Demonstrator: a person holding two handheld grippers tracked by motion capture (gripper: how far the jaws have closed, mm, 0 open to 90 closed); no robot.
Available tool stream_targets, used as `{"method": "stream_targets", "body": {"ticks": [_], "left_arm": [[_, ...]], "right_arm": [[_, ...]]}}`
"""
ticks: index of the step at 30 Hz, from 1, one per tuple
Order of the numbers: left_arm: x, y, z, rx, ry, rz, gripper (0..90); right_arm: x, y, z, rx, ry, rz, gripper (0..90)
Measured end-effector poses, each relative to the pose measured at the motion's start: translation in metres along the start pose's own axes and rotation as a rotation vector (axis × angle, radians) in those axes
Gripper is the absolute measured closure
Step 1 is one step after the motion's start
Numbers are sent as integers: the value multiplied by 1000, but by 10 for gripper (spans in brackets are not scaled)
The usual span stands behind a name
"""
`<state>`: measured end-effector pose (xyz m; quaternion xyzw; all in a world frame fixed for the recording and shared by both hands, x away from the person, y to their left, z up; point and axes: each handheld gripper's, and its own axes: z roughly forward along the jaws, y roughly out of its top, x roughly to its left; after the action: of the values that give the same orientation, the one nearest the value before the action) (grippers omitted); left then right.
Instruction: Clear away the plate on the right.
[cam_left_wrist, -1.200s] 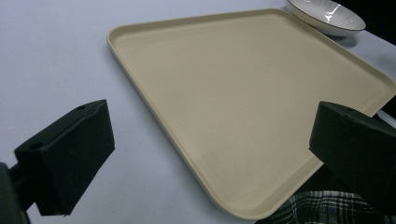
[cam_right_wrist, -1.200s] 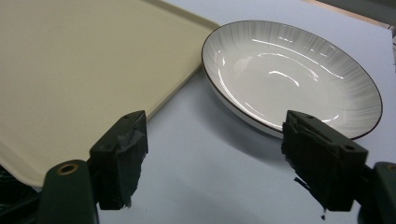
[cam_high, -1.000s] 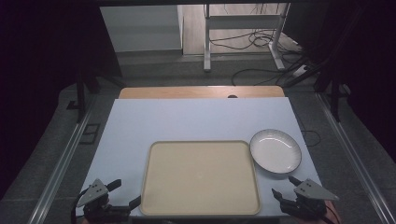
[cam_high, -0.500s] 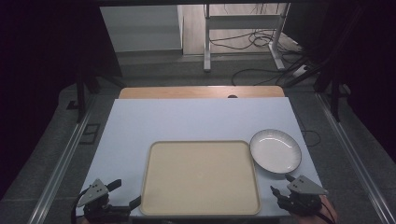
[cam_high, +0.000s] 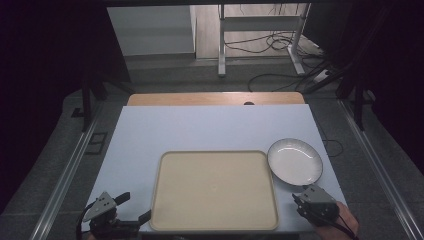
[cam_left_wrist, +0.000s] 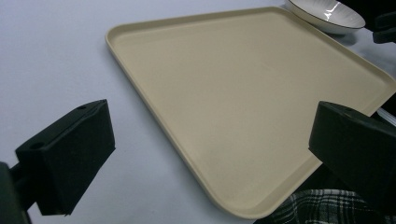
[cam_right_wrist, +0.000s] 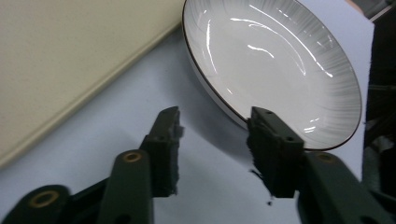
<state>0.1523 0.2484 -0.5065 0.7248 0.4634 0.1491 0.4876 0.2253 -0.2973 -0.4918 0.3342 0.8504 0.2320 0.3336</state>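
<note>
A beige tray (cam_high: 215, 190) lies empty at the near middle of the white table. To its right sits a white ribbed plate (cam_high: 295, 161) with a dark rim, also empty. My right gripper (cam_high: 299, 196) is just in front of the plate's near edge. In the right gripper view its jaws (cam_right_wrist: 212, 126) stand apart over bare table, having just been closing, with nothing between them; the right jaw overlaps the plate (cam_right_wrist: 275, 60) rim. My left gripper (cam_high: 134, 206) sits at the tray's near left corner, its jaws (cam_left_wrist: 210, 121) wide open above the tray (cam_left_wrist: 243, 84) edge.
The white table top (cam_high: 200, 130) ends in a wooden strip (cam_high: 215, 98) at the far side. Beyond it are a floor with cables (cam_high: 270, 45) and a metal stand (cam_high: 222, 40). Dark surroundings flank both sides.
The right gripper's jaws have narrowed and it has edged slightly toward the plate. The left gripper, tray and plate have stayed put.
</note>
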Motion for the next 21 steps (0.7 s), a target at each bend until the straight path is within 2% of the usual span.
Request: {"method": "stream_targets", "body": {"ticks": [6, 16, 21], "left_arm": [[0, 0, 0, 1, 0, 0, 0], [0, 0, 0, 2, 0, 1, 1], [0, 0, 0, 3, 0, 1, 1]], "right_arm": [[2, 2, 4, 12, -16, -57, 585], [6, 7, 14, 52, -86, -178, 571], [9, 10, 19, 72, -121, -240, 594]]}}
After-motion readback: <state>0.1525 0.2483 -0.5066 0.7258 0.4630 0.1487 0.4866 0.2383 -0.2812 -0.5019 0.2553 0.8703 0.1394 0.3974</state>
